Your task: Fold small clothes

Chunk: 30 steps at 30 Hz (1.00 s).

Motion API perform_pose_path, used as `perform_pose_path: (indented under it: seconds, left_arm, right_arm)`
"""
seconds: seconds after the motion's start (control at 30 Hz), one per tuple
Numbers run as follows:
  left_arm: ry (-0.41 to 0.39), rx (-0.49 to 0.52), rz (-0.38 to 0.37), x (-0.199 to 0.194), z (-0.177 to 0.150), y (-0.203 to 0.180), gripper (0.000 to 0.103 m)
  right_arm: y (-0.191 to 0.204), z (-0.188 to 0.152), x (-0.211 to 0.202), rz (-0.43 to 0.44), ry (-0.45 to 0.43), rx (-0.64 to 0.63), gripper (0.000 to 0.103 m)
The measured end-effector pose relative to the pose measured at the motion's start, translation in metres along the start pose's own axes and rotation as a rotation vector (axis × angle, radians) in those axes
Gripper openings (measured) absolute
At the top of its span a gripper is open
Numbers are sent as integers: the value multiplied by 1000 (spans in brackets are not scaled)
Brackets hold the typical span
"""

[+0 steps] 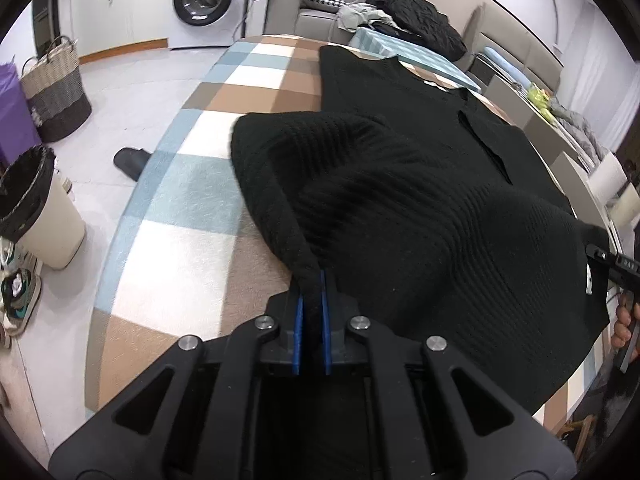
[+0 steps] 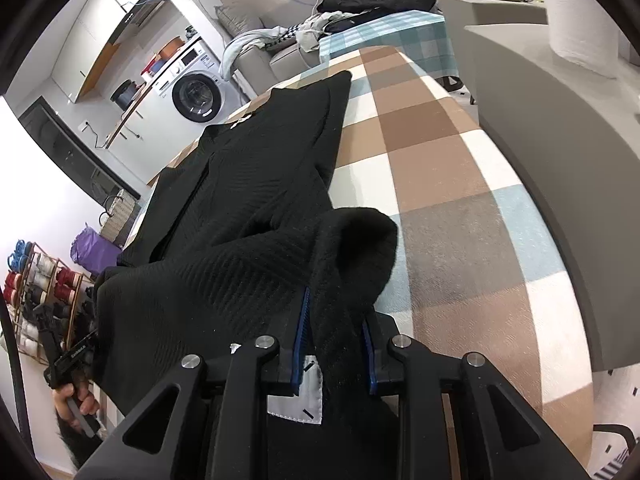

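A black ribbed knit garment lies across a checked cloth-covered table. Its near part is lifted off the table into a hump. My left gripper is shut on the garment's hem edge, pinched between the blue pads. In the right wrist view the same garment stretches away over the checked table. My right gripper is shut on a thick bunched fold, and a white care label hangs below it. The other gripper and the hand holding it show at the view's edge.
A sofa with piled clothes stands beyond the table, and a washing machine at the back. A bin, a woven basket and a slipper stand on the floor at left. A grey ledge runs along the table's right.
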<state>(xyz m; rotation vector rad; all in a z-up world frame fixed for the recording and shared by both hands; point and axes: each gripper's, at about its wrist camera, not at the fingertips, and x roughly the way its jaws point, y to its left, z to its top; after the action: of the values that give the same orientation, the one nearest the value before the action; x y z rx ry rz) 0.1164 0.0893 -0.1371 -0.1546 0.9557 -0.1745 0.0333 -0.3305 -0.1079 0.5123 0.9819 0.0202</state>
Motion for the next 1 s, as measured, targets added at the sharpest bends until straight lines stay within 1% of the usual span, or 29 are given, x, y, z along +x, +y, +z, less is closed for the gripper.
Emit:
perform_pose_path:
  seconds: [0.03, 0.1, 0.2, 0.3, 0.4, 0.47, 0.5, 0.53, 0.57, 0.6, 0.67, 0.77, 0.87, 0.97, 1.0]
  left_arm:
    - [-8, -14, -2, -1, 3, 5, 5]
    - [-26, -36, -1, -5, 6, 11, 5]
    - [-54, -52, -20, -14, 10, 17, 5]
    - [-91, -48, -31, -24, 11, 16, 5]
    - [-134, -61, -69, -36, 16, 14, 4]
    - [-167, -62, -71, -46, 21, 12, 4]
    - [-183, -64, -67, -50, 24, 12, 4]
    - [-196, -67, -63, -54, 28, 12, 4]
    - [-210, -69, -65, -58, 33, 13, 3]
    - [-221, -71, -70, -61, 37, 14, 3]
    - [-236, -78, -91, -64, 50, 14, 3]
    - [-252, -68, -78, -58, 72, 12, 3]
    - [-223, -79, -78, -33, 95, 15, 3]
    - [-166, -114, -54, 4, 112, 21, 3]
    - [-148, -124, -50, 14, 114, 22, 4]
  right_arm:
    - [-2, 1, -1, 5, 0, 16, 30]
    - [-8, 1, -4, 2, 0, 44, 38]
    - [-13, -3, -14, 11, -8, 43, 39]
    - [-14, -11, -19, 20, 7, 14, 40]
    - [-15, -17, -20, 20, 4, -11, 40]
    - [-12, -18, -23, 10, -29, -34, 28]
    - [-11, -19, -26, 7, -46, -46, 17]
    - [-10, -19, -33, 9, -82, -56, 10]
    - [-9, -19, -41, 23, -122, -59, 7]
    - [-8, -17, -50, 46, -160, -61, 5]
    - [-5, -10, -67, 96, -245, -54, 5]
    - [1, 6, -76, 135, -312, -29, 5]
    - [8, 26, -66, 107, -336, -8, 5]
    - [7, 39, -43, 50, -307, 41, 5]
    - [5, 43, -30, 9, -289, 63, 5]
